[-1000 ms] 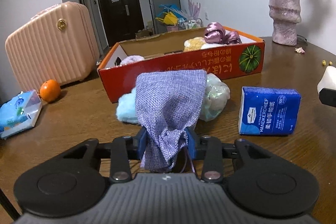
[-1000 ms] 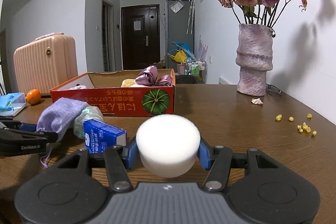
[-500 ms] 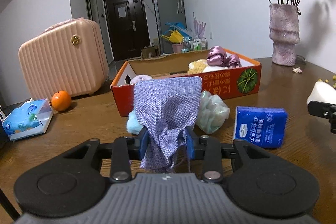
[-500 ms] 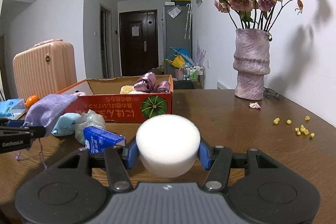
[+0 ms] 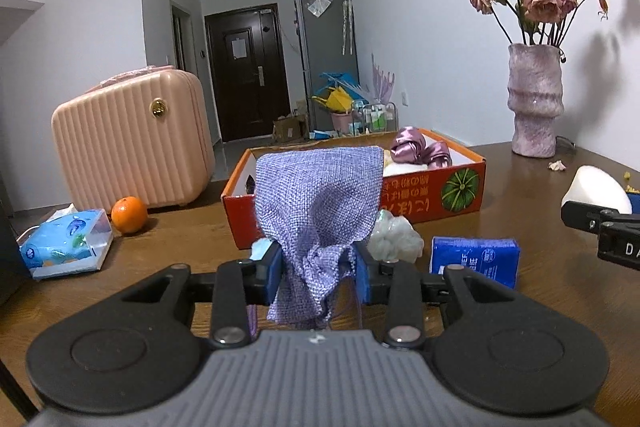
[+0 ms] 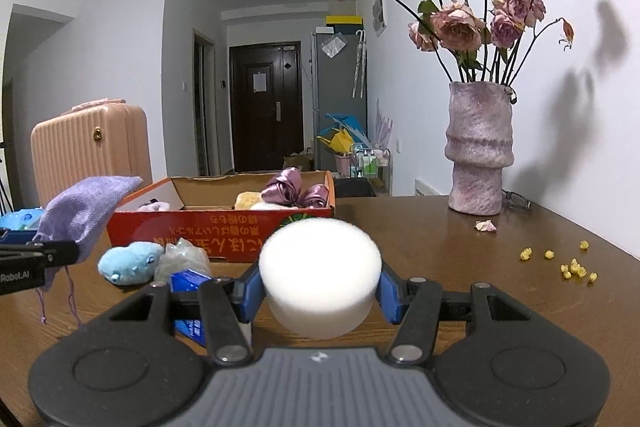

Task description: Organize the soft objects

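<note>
My left gripper (image 5: 318, 273) is shut on a purple cloth pouch (image 5: 320, 203) and holds it above the table, in front of the red cardboard box (image 5: 424, 201). My right gripper (image 6: 320, 291) is shut on a white round sponge (image 6: 320, 267), also held above the table. The box (image 6: 224, 231) holds purple satin scrunchies (image 6: 294, 189) and a yellow soft item (image 6: 248, 201). A light blue plush (image 6: 130, 263) and a pale green mesh ball (image 5: 394, 239) lie on the table before the box.
A blue tissue pack (image 5: 474, 261) lies right of the mesh ball. A pink suitcase (image 5: 132, 143), an orange (image 5: 129, 215) and a wipes pack (image 5: 66, 241) stand at the left. A vase of dried roses (image 6: 478, 151) and yellow crumbs (image 6: 568, 265) are at the right.
Both grippers have risen with their loads. The pouch now hangs higher in front of the box, and the sponge is lifted higher over the table.
</note>
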Available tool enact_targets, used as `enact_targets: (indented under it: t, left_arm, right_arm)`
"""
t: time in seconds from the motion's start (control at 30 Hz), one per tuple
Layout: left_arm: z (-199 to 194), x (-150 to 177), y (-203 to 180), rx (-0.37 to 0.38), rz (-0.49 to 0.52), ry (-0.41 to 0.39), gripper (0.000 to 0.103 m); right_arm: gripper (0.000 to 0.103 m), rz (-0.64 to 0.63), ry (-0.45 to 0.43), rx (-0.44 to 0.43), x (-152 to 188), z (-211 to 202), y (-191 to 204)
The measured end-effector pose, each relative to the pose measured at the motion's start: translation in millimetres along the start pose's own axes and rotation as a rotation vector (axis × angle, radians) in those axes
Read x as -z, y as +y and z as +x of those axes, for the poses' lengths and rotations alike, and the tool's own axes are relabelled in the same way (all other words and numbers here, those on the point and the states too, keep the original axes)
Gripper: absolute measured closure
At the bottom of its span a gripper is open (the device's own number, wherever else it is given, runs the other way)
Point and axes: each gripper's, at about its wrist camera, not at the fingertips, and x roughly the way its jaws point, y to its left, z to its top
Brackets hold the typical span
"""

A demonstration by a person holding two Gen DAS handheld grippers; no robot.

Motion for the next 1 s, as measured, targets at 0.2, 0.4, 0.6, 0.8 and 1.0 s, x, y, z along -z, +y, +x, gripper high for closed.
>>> enact_targets:
  t: [0.2, 0.4, 0.6, 0.8, 1.0]
  left_arm:
    - [-5.8, -4.6, 0.8, 0.0, -0.013, -0.019, 0.067]
    - [-9.0, -12.5, 3.3, 0.004, -0.04, -0.038, 0.067]
    - [-8.2, -20.5, 1.9, 0.006, -0.059, -0.058, 0.067]
    - [-7.4, -29.4, -0.4, 0.009, -0.073, -0.085, 0.067]
    - [0.4, -37.8, 0.1, 0.007, -0.094, -0.093, 0.067]
  right_arm:
    - [0.047, -0.003, -0.029, -0.013, -6.1, -2.0, 5.0]
    - [0.047, -0.016, -0.049, -0.02, -11.3, 0.9, 12.7]
    - [0.047, -0.019, -0.073, -0.028, -19.6, 6.2, 18.7]
    - [0.047, -0.023, -0.092, -0.039, -29.3, 17.3, 24.8]
    - [0.047, -0.007, -0.114, -0.052, -37.0, 27.9, 27.4]
